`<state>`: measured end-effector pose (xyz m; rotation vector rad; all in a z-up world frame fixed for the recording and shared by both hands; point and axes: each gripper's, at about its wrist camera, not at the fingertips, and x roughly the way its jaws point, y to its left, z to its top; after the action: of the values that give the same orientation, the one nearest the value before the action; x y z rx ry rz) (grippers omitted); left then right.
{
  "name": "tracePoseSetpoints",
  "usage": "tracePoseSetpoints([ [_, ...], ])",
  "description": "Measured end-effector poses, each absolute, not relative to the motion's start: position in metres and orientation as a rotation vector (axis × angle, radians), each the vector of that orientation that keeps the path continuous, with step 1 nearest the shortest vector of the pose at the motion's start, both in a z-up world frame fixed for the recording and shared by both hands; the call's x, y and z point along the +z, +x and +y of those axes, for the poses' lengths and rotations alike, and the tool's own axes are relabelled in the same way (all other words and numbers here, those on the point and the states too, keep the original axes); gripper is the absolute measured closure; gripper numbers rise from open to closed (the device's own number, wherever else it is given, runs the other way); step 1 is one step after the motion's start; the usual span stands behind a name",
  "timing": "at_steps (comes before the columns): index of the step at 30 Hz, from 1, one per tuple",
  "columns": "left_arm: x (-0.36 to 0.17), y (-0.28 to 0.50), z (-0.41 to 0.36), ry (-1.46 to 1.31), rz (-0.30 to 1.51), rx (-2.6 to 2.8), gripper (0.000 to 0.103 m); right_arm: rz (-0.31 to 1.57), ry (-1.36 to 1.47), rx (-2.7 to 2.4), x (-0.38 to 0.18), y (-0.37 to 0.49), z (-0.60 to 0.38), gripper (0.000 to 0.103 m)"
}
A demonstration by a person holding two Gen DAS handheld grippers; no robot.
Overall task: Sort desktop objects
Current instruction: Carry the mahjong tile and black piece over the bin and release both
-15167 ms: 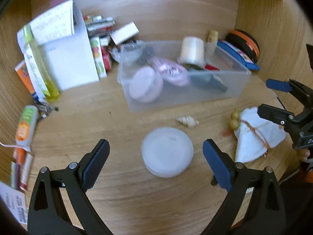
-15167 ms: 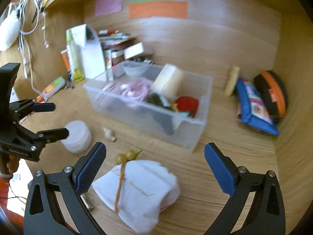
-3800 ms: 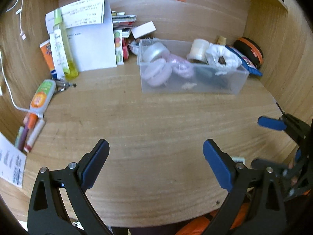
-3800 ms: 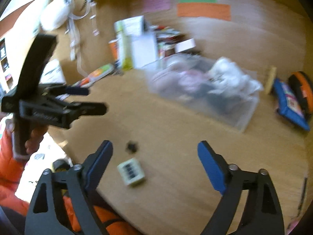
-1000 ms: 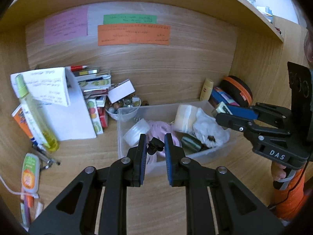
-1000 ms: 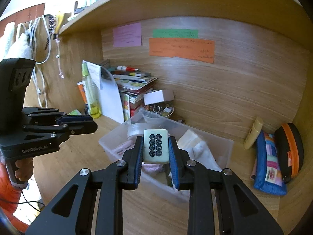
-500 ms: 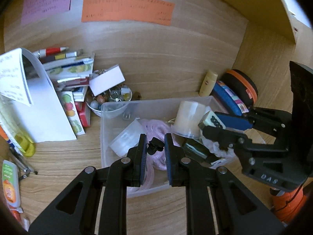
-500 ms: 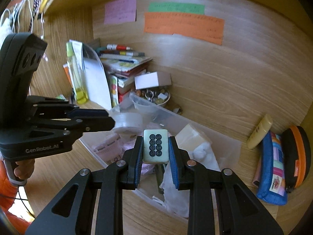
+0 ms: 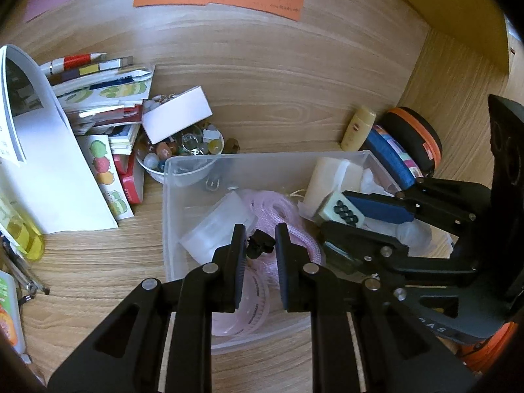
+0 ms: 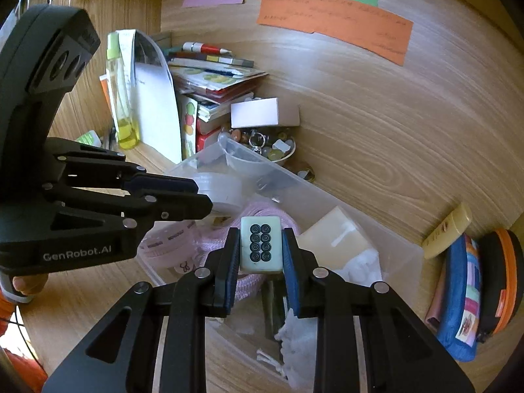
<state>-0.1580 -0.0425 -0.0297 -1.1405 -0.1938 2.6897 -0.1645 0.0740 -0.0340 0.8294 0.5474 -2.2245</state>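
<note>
Both grippers have dropped closer over the clear plastic bin (image 9: 183, 177) since a second ago, each still carrying its load. Seen from the left wrist, the left gripper (image 9: 260, 247) has its fingers (image 9: 236, 255) pinching a small black object (image 9: 259, 245) above the bin's pink coiled cord (image 9: 278, 216), beside a round translucent container (image 9: 219, 226); the right gripper (image 9: 340, 219) reaches in from the right edge, clamping a pale mahjong tile (image 9: 340, 211) over the bin's far half, near a cream roll (image 9: 330, 177). Seen from the right wrist, the right gripper (image 10: 261, 249) has its blue-padded fingers (image 10: 290, 262) pressed on the tile (image 10: 261, 244), dotted face up, above the cord and a white cloth pouch (image 10: 360, 265), while the left gripper (image 10: 199, 196) juts in from the left over the bin's near corner, its fingers close together. Books (image 10: 213, 82), a bowl of trinkets (image 10: 262, 150) and a blue pouch (image 10: 458, 294) line the table's back wall.
</note>
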Motion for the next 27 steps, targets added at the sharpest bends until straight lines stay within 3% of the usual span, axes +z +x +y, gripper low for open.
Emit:
tracePoseSetpoints([
  [12,-0.028,-0.155,-0.044,-1.127,-0.179,2.697,0.086,0.653,0.779,-2.266,-0.031,-0.159,0.065,0.081],
  [15,-0.027,-0.154,-0.044,-1.127,-0.182,2.696,0.085,0.67,0.76,-2.282,-0.026,-0.156,0.067,0.073],
  [17,-0.026,-0.153,-0.044,-1.127,-0.18,2.702,0.077,0.682,0.739,-2.298,-0.022,-0.152,0.068,0.063],
  [19,-0.025,-0.151,-0.044,-1.127,-0.166,2.726,0.058,0.695,0.714,-2.316,-0.019,-0.148,0.069,0.055],
  [23,-0.022,-0.146,-0.043,-1.11,-0.168,2.735,0.056,0.722,0.677,-2.346,-0.012,-0.139,0.073,0.043],
  [27,-0.016,-0.138,-0.039,-1.1,-0.111,2.8,0.036,0.735,0.646,-2.386,-0.006,-0.13,0.081,0.031],
])
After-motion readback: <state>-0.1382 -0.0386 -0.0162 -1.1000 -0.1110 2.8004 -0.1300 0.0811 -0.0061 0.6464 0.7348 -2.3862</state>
